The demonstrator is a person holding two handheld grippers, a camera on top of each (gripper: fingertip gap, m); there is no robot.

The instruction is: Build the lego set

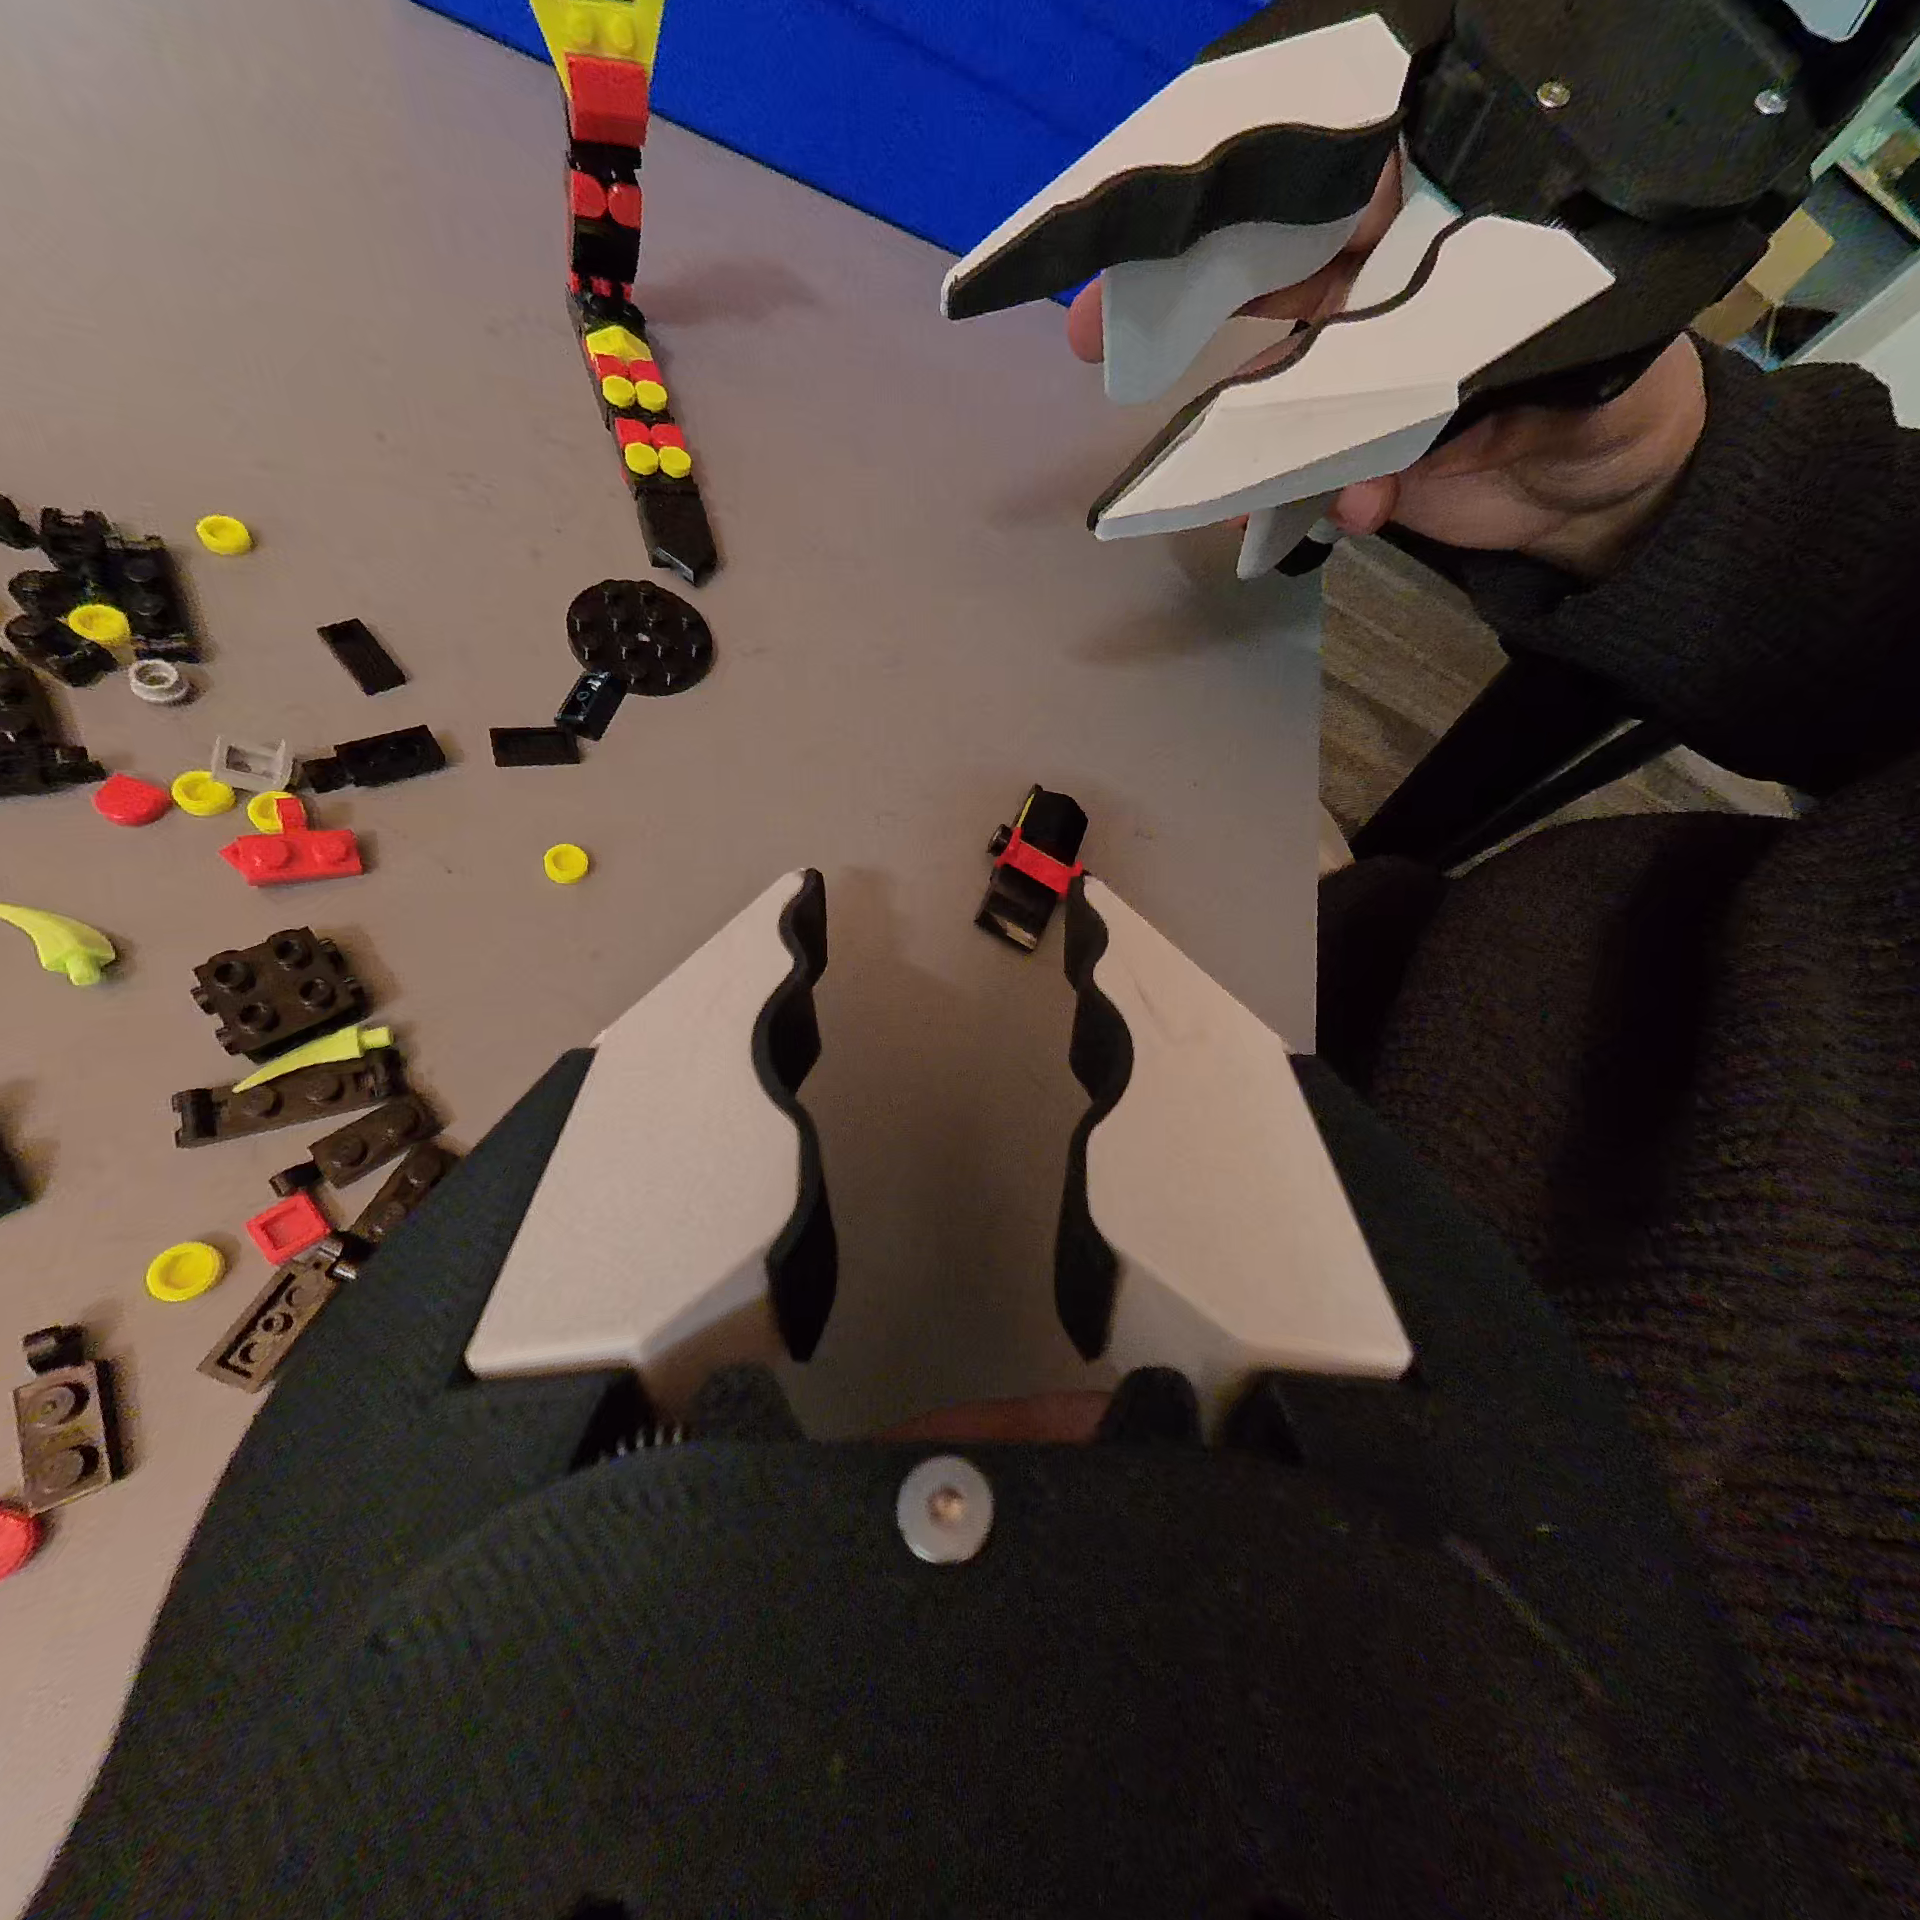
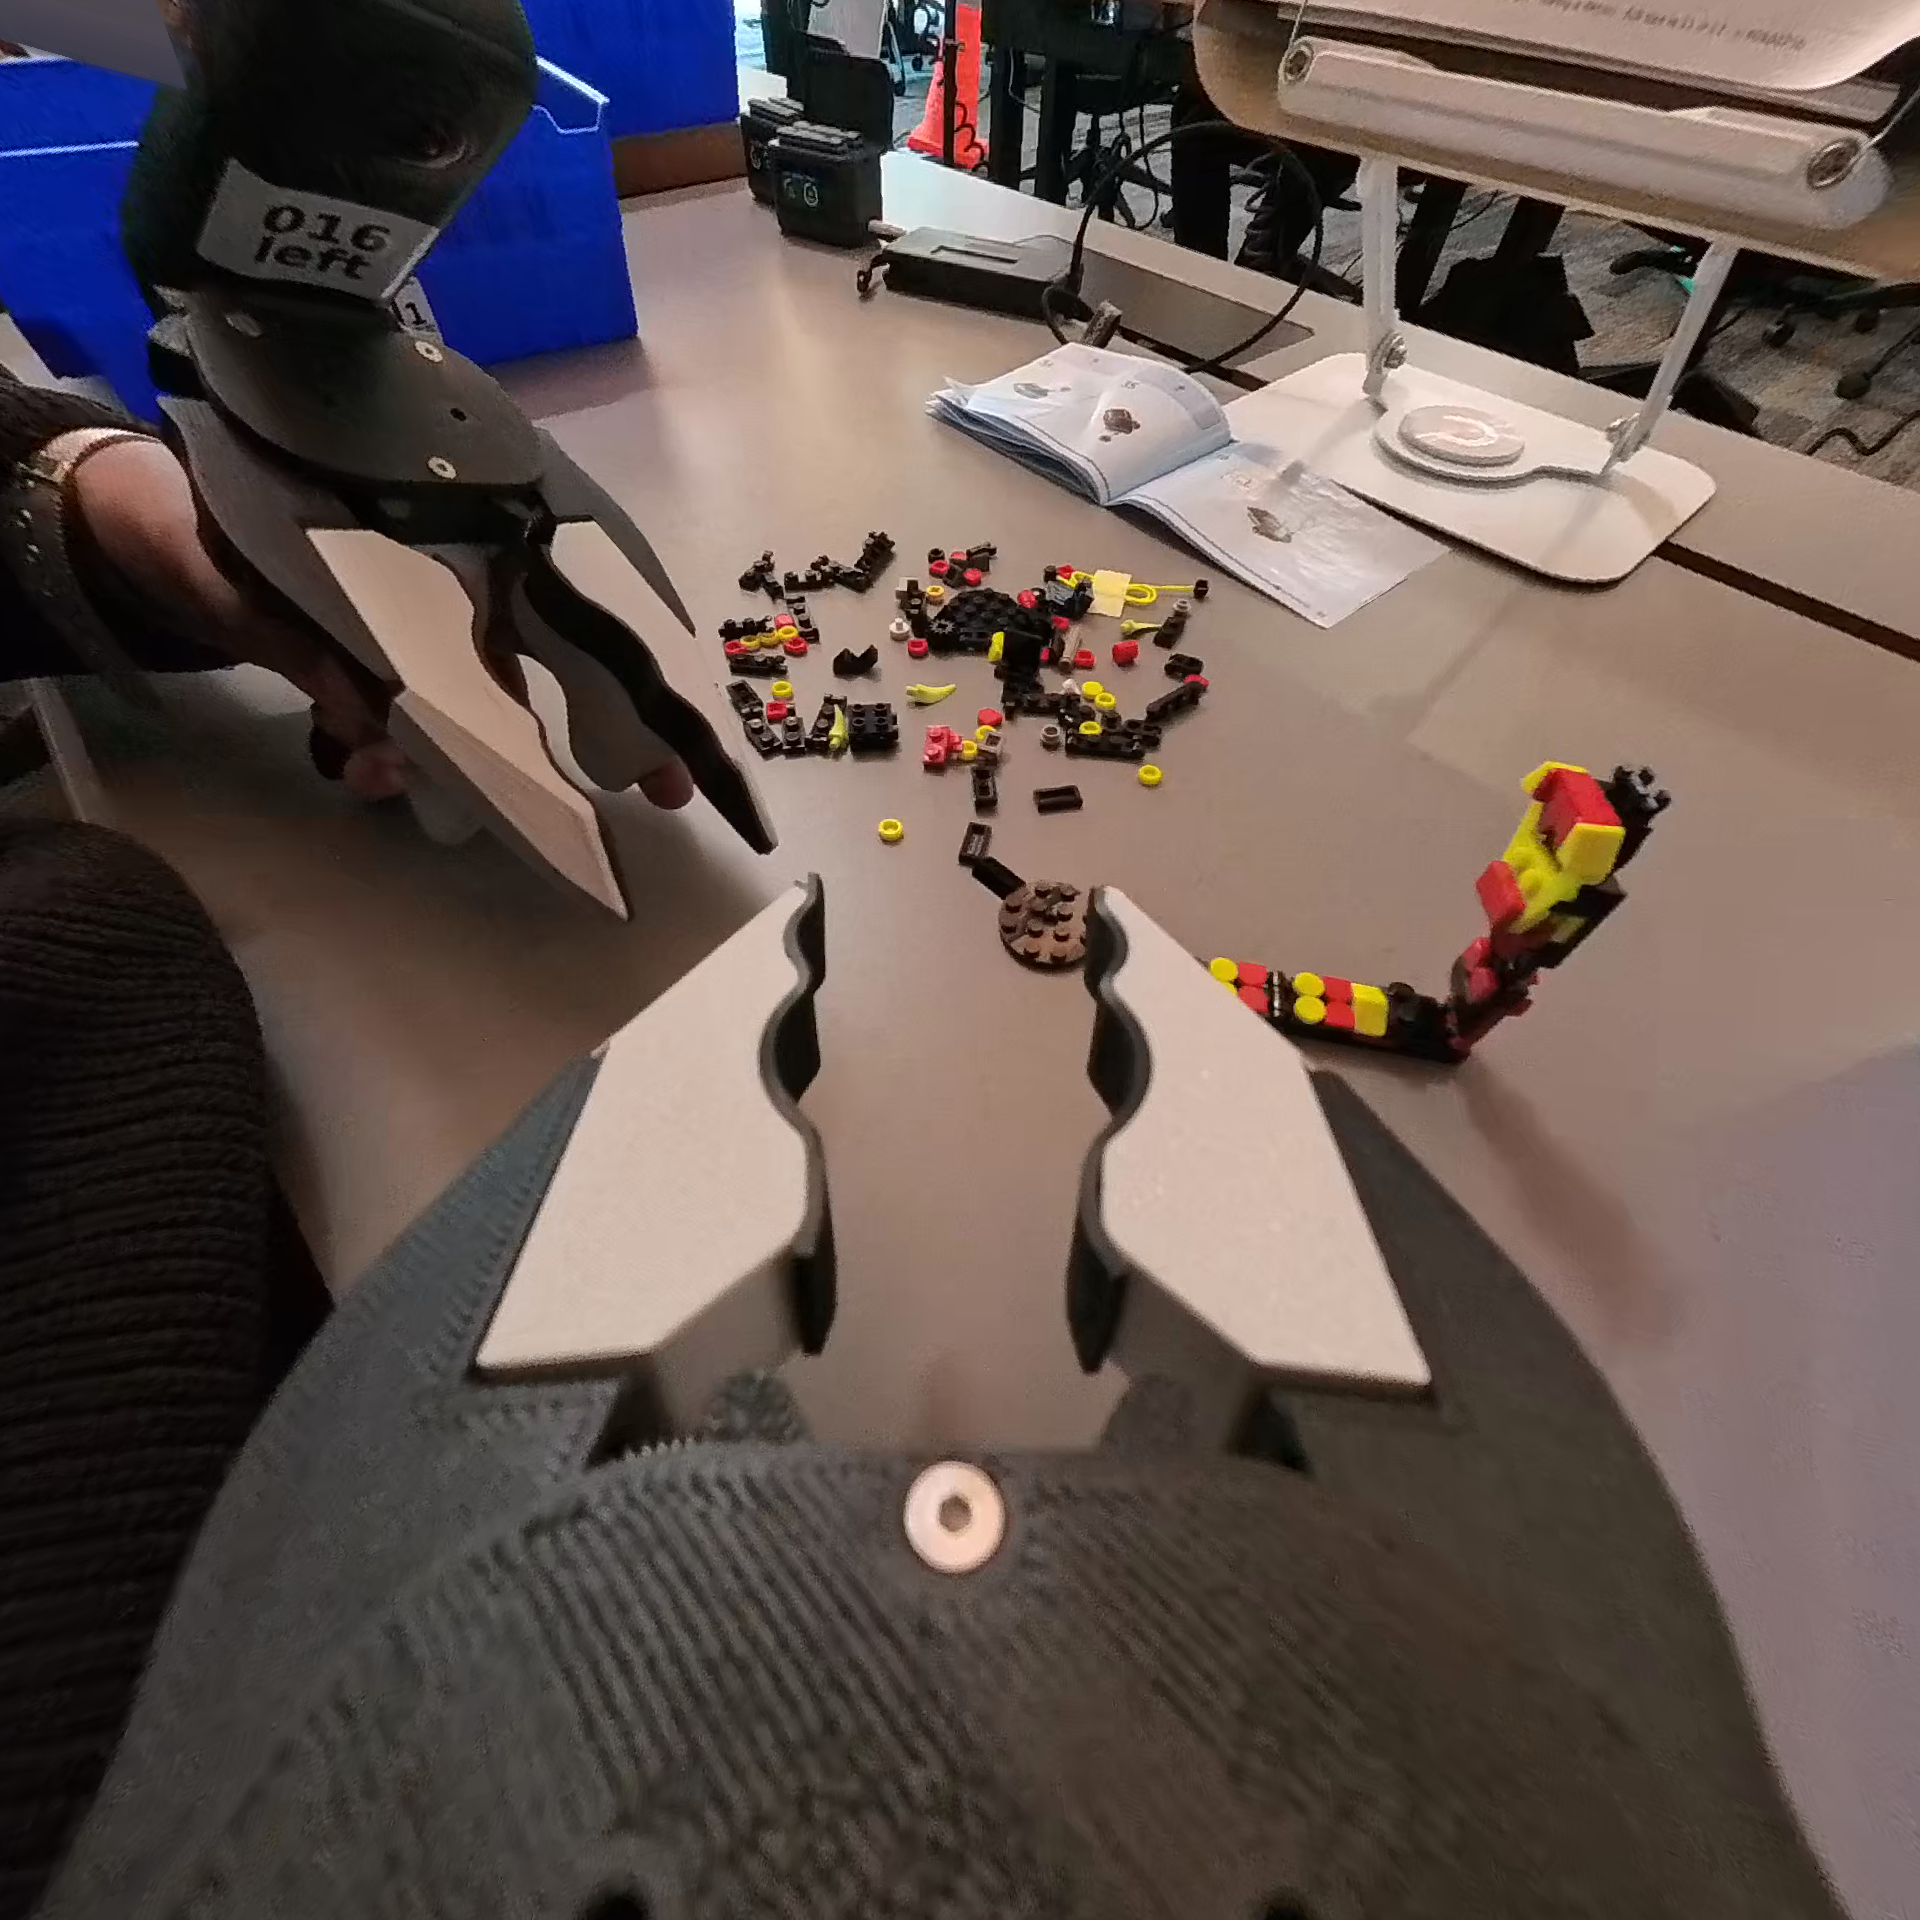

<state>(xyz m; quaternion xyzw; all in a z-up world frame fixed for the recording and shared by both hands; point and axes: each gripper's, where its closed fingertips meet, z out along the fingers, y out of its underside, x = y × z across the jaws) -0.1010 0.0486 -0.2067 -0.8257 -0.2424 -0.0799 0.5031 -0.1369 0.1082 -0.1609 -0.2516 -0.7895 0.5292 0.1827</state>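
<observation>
On table, near edge | left gripper [image 1: 940, 904] spread, empty, small sub-build [image 1: 1029, 868] just beside its right tip | right gripper [image 2: 951, 914] spread, empty, near round plate [image 2: 1044, 920] | snake model [image 2: 1455, 956] right, loose bricks [image 2: 966, 665] far | step: picking next part; next: likely centre the piece between the tips, then close.

In the left wrist view, the top edge is cutting off the snake-like lego build [image 1: 613, 260] at 12 o'clock, and loose black pieces [image 1: 31, 727] are running off at 9 o'clock. In the right wrist view, the right finger [image 2: 1195, 1091] is hiding part of the round black plate [image 2: 1044, 920].
</observation>
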